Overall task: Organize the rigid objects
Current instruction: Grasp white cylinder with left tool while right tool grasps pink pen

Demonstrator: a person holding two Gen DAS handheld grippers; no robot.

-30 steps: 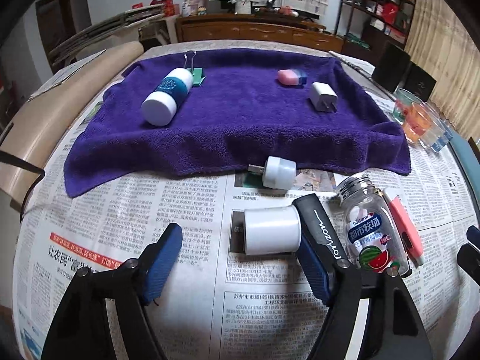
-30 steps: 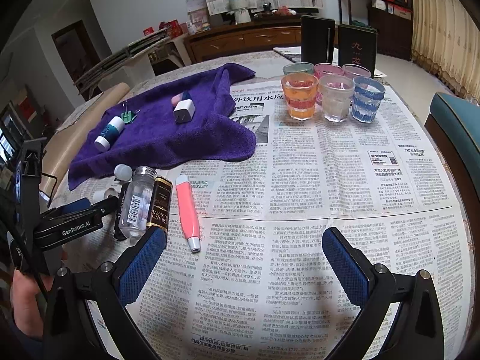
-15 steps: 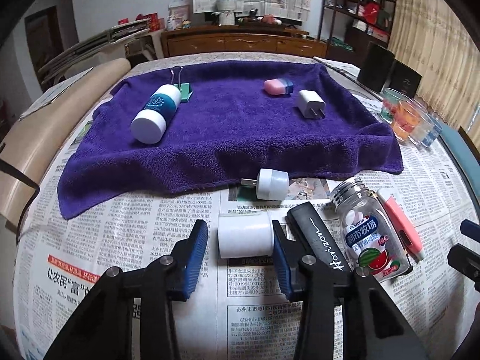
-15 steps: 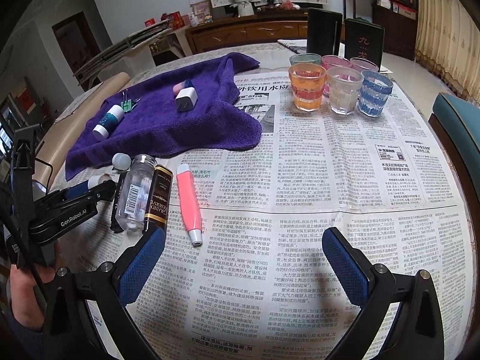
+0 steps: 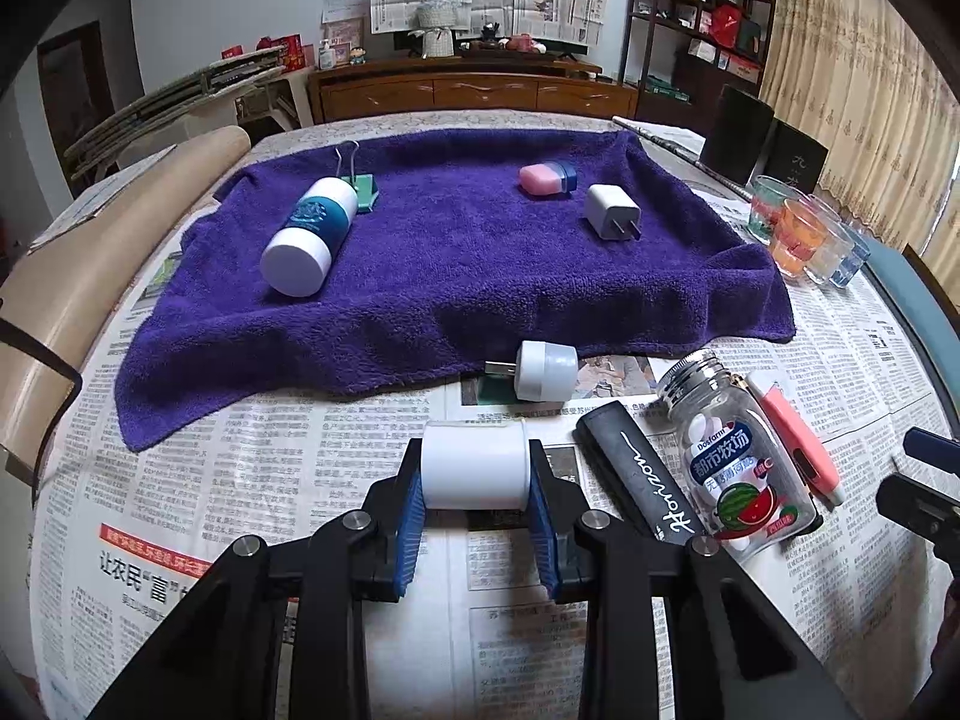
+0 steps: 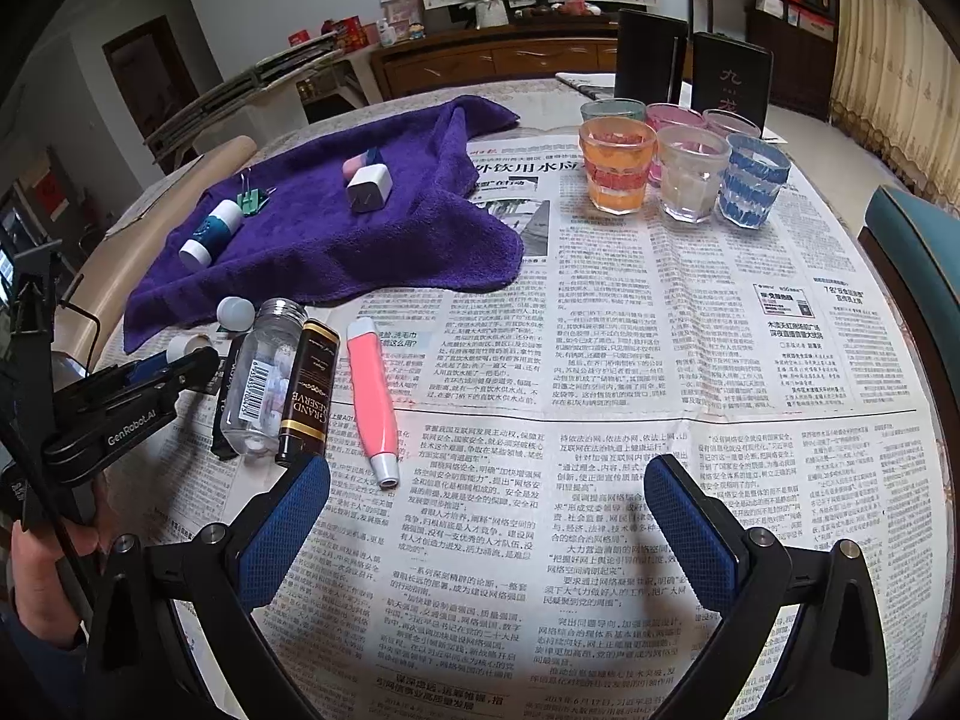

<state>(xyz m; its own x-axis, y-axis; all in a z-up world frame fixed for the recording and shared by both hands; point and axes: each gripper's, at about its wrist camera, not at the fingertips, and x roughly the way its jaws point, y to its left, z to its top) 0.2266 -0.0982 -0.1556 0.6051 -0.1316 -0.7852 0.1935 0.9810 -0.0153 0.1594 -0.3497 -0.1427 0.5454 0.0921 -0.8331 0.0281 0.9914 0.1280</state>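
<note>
Few white tablets in clear bottle

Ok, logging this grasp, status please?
Left gripper shut on white tube, on the newspaper. Right gripper open, empty. Black case close beside.

Soft, even indoor light; strong fisheye bending in both views.

Light is diffuse, seemingly from the curtain side, and shadows are faint: a soft one under the towel edge, and a broad dim patch on the newspaper between the right gripper fingers. Mild glare sits on the bottle cap and the glasses. Straight lines bow near the rims, corners fall black, and the far room looks slightly soft. Print up close stays sharp.
</note>
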